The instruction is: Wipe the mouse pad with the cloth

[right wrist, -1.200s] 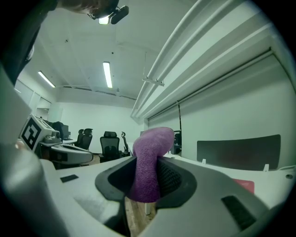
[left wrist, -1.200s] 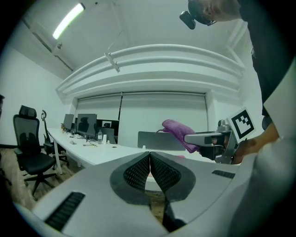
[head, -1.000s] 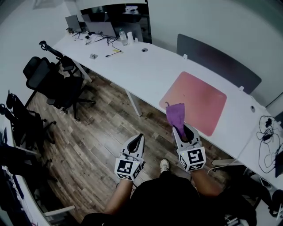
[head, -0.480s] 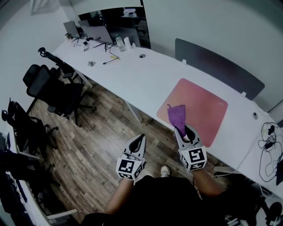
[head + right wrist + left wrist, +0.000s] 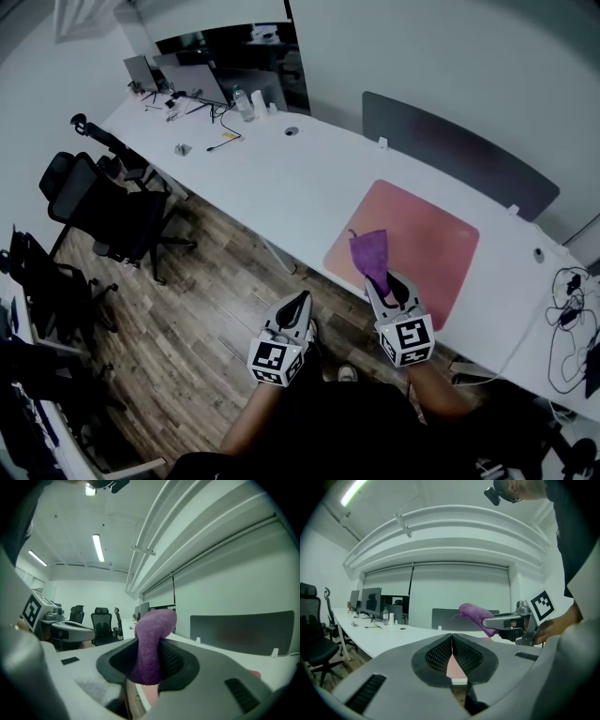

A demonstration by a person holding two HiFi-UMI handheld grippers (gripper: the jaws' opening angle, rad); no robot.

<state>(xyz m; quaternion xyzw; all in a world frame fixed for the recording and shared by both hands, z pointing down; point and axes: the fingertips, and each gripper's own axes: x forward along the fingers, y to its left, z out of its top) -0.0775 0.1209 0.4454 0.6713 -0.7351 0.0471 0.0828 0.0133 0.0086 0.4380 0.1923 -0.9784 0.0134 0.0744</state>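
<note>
A pink mouse pad [image 5: 422, 239] lies on the long white desk [image 5: 300, 178], near its front edge. My right gripper [image 5: 383, 277] is shut on a purple cloth [image 5: 371, 252], which hangs over the pad's near left part in the head view. The cloth [image 5: 151, 646] fills the gap between the jaws in the right gripper view. My left gripper [image 5: 298, 302] is shut and holds nothing; it hovers above the wooden floor, left of the right one. In the left gripper view the cloth [image 5: 474, 615] and the right gripper [image 5: 487, 622] show at right.
A dark divider panel [image 5: 459, 155] stands behind the pad. Monitors [image 5: 202, 82], a bottle [image 5: 246, 105] and cables sit at the desk's far left end. Black office chairs [image 5: 103, 202] stand on the wooden floor [image 5: 197, 300] at left. Cables [image 5: 567, 300] lie at the desk's right.
The view has shifted, and the cloth in my right gripper now hangs over the pad's near left part instead of before its front edge. Both grippers stay shut.
</note>
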